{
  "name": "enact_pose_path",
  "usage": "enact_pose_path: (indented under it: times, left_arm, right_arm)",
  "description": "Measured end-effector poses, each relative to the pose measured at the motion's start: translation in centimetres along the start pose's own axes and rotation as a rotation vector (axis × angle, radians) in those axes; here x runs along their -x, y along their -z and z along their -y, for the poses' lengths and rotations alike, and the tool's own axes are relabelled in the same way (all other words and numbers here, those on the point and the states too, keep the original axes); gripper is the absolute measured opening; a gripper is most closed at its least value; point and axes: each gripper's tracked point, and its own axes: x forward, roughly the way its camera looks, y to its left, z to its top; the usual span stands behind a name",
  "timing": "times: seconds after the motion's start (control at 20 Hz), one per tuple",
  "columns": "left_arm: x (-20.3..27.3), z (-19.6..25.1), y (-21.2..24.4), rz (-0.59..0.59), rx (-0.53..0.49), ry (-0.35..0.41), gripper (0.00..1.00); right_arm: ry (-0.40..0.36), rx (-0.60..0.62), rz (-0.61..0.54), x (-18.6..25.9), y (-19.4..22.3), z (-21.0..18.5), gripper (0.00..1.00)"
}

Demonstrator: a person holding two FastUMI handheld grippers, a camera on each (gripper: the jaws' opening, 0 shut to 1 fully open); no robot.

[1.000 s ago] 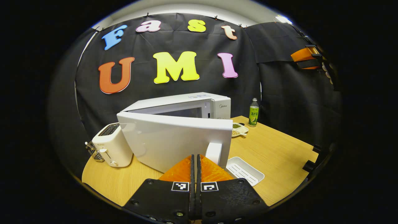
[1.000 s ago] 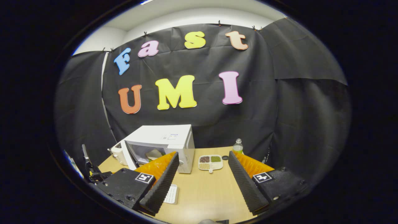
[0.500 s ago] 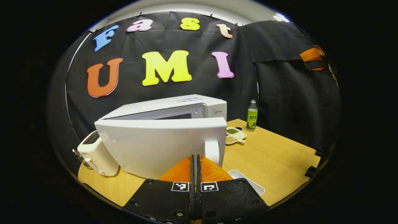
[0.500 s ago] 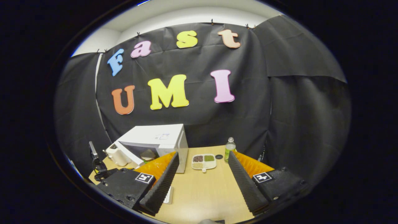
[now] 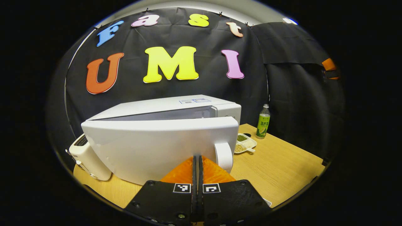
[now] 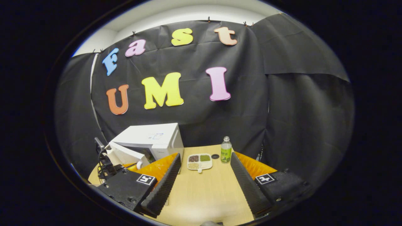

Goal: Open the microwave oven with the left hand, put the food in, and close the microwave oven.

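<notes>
The white microwave [image 5: 176,105] stands on the wooden table [image 5: 276,163] with its door [image 5: 157,147] a narrow gap from shut. My left gripper [image 5: 198,158] is shut with nothing between its fingers, tips against the door's face just left of the white handle [image 5: 223,157]. The door hides the food inside. In the right gripper view the microwave [image 6: 150,139] is at the left with its door [image 6: 127,154] nearly closed. My right gripper [image 6: 204,156] hangs open and empty above the table, well right of the microwave.
A white toaster [image 5: 88,160] stands left of the microwave. A divided dish of beans [image 6: 199,160], a small black cap [image 6: 215,156] and a green bottle [image 6: 225,150] sit to the right near the back. The table's near edge runs below both grippers.
The microwave door has swung from half open to almost shut, with my shut left gripper pressing it forward. The food inside is now hidden. The right gripper stayed open and drifted slightly.
</notes>
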Motion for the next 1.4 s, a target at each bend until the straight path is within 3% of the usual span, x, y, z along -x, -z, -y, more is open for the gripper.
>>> enact_pose_path:
  times: [0.05, 0.1, 0.15, 0.2, 0.25, 0.35, 0.4, 0.7, 0.75, 0.8, 0.9, 0.95, 1.1, 1.15, 1.2, 1.25, 1.3, 1.4]
  left_arm:
    - [-0.6, 0.1, -0.2, 0.001, 0.004, 0.004, 0.00]
    - [-1.1, 0.2, -0.3, 0.003, 0.003, 0.005, 0.00]
    - [-1.6, 0.3, -0.5, 0.006, -0.001, 0.005, 0.00]
    - [-2.1, 0.3, -0.6, 0.003, -0.005, 0.003, 0.00]
    - [-2.6, 0.3, -0.6, 0.004, -0.006, 0.001, 0.00]
    - [-3.3, 0.2, -0.6, -0.001, -0.004, -0.004, 0.00]
    - [-3.7, 0.1, -0.7, -0.005, 0.002, -0.007, 0.00]
    - [-5.5, -0.2, -0.9, -0.015, 0.016, -0.026, 0.00]
    - [-5.4, -0.1, -0.7, -0.015, 0.014, -0.025, 0.00]
    - [-5.6, -0.1, -0.8, -0.012, 0.012, -0.025, 0.00]
    - [-5.5, -0.1, -0.9, -0.010, 0.020, -0.032, 0.00]
    - [-5.6, -0.2, -0.8, -0.010, 0.025, -0.037, 0.00]
    - [-6.5, -0.5, -1.4, -0.005, 0.073, -0.050, 0.00]
    - [-7.2, -0.5, -0.8, -0.051, 0.126, -0.057, 0.00]
    - [-6.0, -0.3, -1.0, -0.035, 0.170, -0.065, 0.00]
    - [-6.5, -0.2, -0.8, -0.042, 0.178, -0.065, 0.00]
    - [-6.4, 0.1, -0.7, -0.051, 0.168, -0.070, 0.00]
    - [-6.0, 0.1, -0.8, -0.055, 0.146, -0.082, 0.00]
  right_arm:
    - [0.004, 0.000, -0.001, -0.1, 0.0, 0.1, 0.92]
    - [0.006, 0.001, -0.003, -0.2, 0.0, 0.2, 1.00]
    - [0.008, 0.001, -0.002, -0.3, -0.1, 0.2, 1.00]
    - [0.009, 0.001, -0.002, -0.5, -0.1, 0.2, 0.92]
    - [0.008, 0.000, -0.003, -0.6, -0.1, 0.2, 0.92]
    - [0.003, -0.006, -0.003, -0.8, -0.1, -0.1, 0.92]
    - [0.001, -0.010, -0.004, -1.0, -0.1, -0.2, 1.00]
    - [0.018, -0.032, -0.018, -1.2, 0.6, 0.7, 1.00]
    - [0.025, -0.034, -0.020, -1.1, 0.7, 1.0, 0.92]
    - [0.030, -0.037, -0.020, -1.1, 0.7, 1.1, 0.92]
    - [0.034, -0.044, -0.026, -1.1, 0.9, 1.2, 0.92]
    - [0.034, -0.048, -0.026, -1.1, 1.0, 1.2, 1.00]
    - [0.024, -0.049, -0.027, -1.2, 0.8, 0.7, 1.00]
    - [0.020, -0.051, -0.024, -1.2, 0.8, 0.5, 0.92]
    - [0.016, -0.058, -0.020, -1.1, 0.6, 0.3, 0.92]
    - [0.011, -0.058, -0.018, -1.2, 0.6, -0.1, 0.92]
    - [0.005, -0.057, -0.019, -1.2, 0.6, -0.4, 1.00]
    - [-0.010, -0.051, -0.020, -0.8, 0.7, -1.2, 1.00]
